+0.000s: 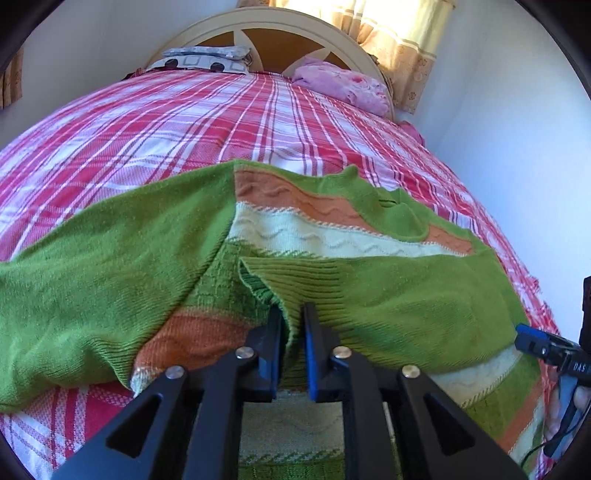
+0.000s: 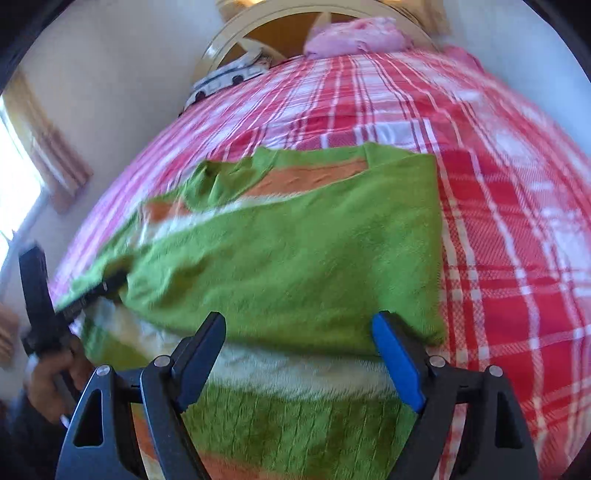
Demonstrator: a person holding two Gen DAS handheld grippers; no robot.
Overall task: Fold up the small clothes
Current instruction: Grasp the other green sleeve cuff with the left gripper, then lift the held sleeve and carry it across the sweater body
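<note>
A green knit sweater (image 1: pixel 388 295) with orange and cream bands lies spread on the plaid bed cover (image 1: pixel 184 125). One sleeve is folded across its body, and the ribbed cuff (image 1: pixel 291 295) of that sleeve stands between the fingers of my left gripper (image 1: pixel 291 317). The jaws stand narrowly apart and the pads do not clamp the knit. In the right wrist view the left gripper (image 2: pixel 107 282) shows at the sweater's (image 2: pixel 295 251) left edge. My right gripper (image 2: pixel 300 321) hovers wide open over the folded green sleeve near the sweater's right side, holding nothing.
Two pillows, one patterned (image 1: pixel 199 61) and one pink (image 1: pixel 343 85), lie against the headboard (image 1: pixel 266 26) at the far end. A white wall (image 1: pixel 517 129) runs close along the bed's right side. Curtains (image 1: pixel 402 40) hang behind. A hand (image 2: pixel 51 380) grips the left tool.
</note>
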